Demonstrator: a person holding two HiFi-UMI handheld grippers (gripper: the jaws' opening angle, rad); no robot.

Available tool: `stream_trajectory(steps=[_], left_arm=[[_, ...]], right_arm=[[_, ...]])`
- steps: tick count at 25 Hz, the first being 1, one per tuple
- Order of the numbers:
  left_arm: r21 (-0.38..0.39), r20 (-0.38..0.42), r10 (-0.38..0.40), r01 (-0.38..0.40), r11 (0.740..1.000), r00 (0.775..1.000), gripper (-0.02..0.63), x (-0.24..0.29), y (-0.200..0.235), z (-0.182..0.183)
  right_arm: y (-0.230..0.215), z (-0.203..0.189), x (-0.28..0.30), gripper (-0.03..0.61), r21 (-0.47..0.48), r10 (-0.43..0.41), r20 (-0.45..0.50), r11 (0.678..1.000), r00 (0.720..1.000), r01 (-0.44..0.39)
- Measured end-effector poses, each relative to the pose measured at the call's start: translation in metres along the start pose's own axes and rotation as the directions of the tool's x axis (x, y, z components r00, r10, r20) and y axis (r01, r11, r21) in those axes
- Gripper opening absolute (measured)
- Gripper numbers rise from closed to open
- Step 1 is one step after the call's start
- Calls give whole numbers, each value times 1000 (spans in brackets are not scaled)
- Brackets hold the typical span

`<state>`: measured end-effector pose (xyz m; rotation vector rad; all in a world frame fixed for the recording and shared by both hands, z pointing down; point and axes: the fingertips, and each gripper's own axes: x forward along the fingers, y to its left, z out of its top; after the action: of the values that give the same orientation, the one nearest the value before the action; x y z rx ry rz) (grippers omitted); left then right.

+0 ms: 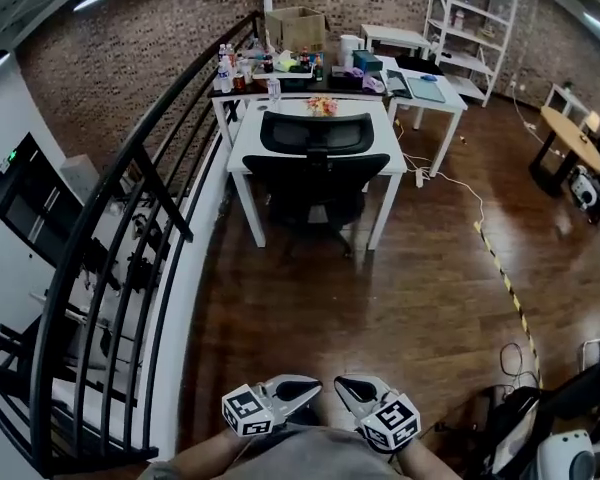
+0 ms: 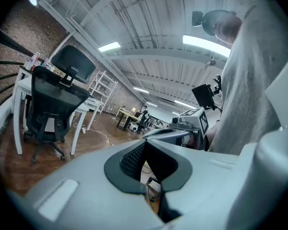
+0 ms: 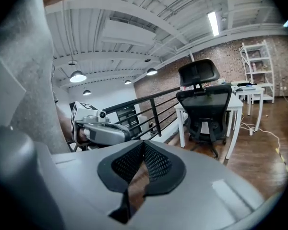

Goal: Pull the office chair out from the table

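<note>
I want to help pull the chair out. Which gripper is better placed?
Left, barely: the chair lines up with the left gripper; the right gripper sits off-side. Both shut, far away.

No text can be read. Labels on the bottles [image 1: 225, 68], upper centre of the head view, are too small; the left cube [image 1: 247, 411] and right cube [image 1: 394, 423] show only square patterns.

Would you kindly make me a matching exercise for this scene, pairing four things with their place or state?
1 office chair
2 cardboard box
3 striped floor tape
4 left claw

A shut, empty
B at the back, by the brick wall
C pushed in at the white table
D on the wooden floor, right of the table

Pairs: 1-C, 2-B, 3-D, 4-A
</note>
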<state>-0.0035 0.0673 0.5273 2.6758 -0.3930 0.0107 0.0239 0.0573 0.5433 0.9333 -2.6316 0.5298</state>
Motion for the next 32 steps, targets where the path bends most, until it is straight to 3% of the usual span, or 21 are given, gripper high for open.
stream_trajectory(steps=[10,15,32], left_arm=[[-2,6,-4,4,1000,1000,3,-13,70,41],[-22,9,20,-20,1000,1000,3,-5,98,54],[49,75,130,-134,990,989,3,91,248,166]], right_arm=[[-37,44,55,6,31,-87,26,996,996,86],[-64,58,71,6,37,-93,26,995,995,92],[-237,156,126,6,-88,-42,88,995,995,50]])
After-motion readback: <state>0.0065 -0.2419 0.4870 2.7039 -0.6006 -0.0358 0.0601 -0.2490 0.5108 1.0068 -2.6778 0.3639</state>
